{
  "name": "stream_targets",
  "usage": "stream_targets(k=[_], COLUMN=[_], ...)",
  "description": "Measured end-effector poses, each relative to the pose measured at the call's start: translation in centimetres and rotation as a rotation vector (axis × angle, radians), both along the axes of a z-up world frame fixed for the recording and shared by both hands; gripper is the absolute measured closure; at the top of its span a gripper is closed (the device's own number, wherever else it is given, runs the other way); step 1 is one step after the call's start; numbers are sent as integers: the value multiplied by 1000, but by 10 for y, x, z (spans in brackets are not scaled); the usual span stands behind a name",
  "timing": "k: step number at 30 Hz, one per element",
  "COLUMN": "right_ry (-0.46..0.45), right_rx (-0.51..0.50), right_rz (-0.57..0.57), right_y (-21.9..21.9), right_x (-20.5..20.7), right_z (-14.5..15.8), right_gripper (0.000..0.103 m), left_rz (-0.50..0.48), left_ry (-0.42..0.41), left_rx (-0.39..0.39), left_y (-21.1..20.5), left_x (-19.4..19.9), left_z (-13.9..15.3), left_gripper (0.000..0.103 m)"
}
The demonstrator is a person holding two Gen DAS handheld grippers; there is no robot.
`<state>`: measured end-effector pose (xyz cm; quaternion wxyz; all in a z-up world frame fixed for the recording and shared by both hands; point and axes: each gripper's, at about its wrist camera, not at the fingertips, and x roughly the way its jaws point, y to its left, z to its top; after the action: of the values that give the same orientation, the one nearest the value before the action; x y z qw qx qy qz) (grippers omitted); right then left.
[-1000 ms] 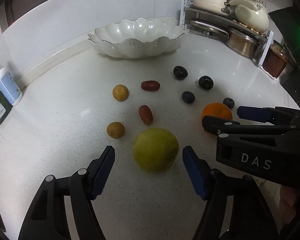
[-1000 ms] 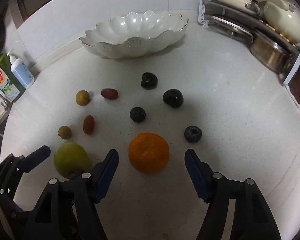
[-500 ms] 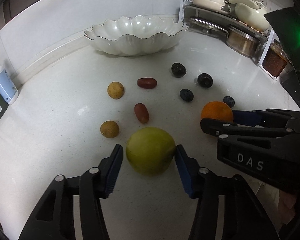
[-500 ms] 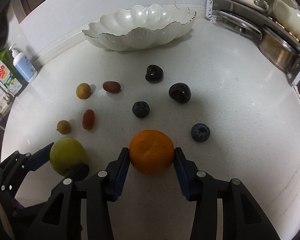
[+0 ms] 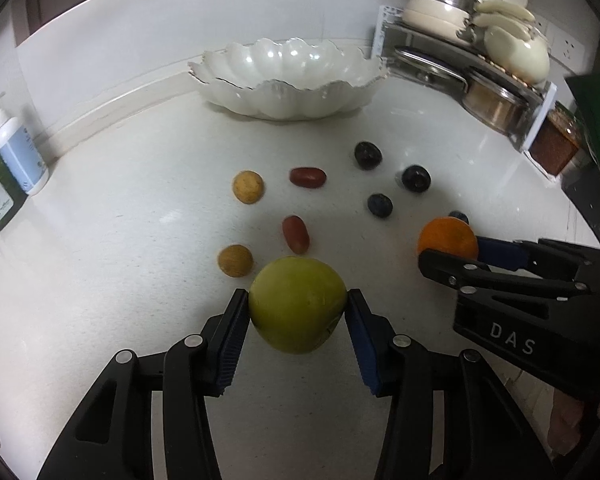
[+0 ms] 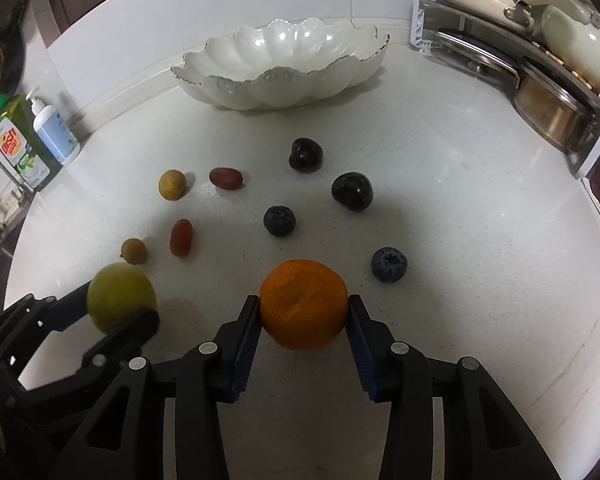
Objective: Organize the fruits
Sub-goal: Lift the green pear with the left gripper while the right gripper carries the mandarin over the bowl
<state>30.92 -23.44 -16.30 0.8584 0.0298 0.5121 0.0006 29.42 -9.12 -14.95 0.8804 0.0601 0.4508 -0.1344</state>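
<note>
My left gripper [image 5: 297, 307] is shut on a green apple [image 5: 297, 304], its blue pads pressing both sides; the apple [image 6: 120, 302] also shows at the left of the right wrist view. My right gripper [image 6: 304, 310] is shut on an orange [image 6: 303, 304], seen in the left wrist view as the orange [image 5: 446, 236] at the right. A white scalloped bowl [image 5: 287, 98] stands at the back of the counter. Loose on the counter lie two red grapes [image 5: 295, 234], two tan longans [image 5: 247, 187], two dark plums [image 6: 352, 191] and two blueberries [image 6: 388, 264].
A metal rack with pots and lids [image 6: 540, 52] fills the back right corner. Two soap bottles [image 6: 39, 136] stand at the left by a tap. A jar of red contents [image 5: 554, 146] sits beside the rack. The white counter [image 6: 460, 200] has bare surface at the right.
Both grippers have closed from wide open onto their fruit: the left on the green apple, the right on the orange. Both fruits now appear slightly raised off the counter.
</note>
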Motion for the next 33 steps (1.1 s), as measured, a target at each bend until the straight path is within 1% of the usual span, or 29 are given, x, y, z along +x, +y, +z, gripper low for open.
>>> stream_targets(k=[10,18,33], right_ry=[-74,-169,-352], right_rx=[-8,-19,-32], right_rz=[16,24,25], right_y=[8,15,25], right_x=[-3,-3,8], right_z=[29,59,108], right_gripper=[59,59,59], left_rz=[40,74,94], left_ry=[-86,-176,-331], left_rx=[-20,-38,-71], left_y=[12,20,26], left_x=[0,2,17], left_z=[34,67,119], left_gripper=[55,55,55])
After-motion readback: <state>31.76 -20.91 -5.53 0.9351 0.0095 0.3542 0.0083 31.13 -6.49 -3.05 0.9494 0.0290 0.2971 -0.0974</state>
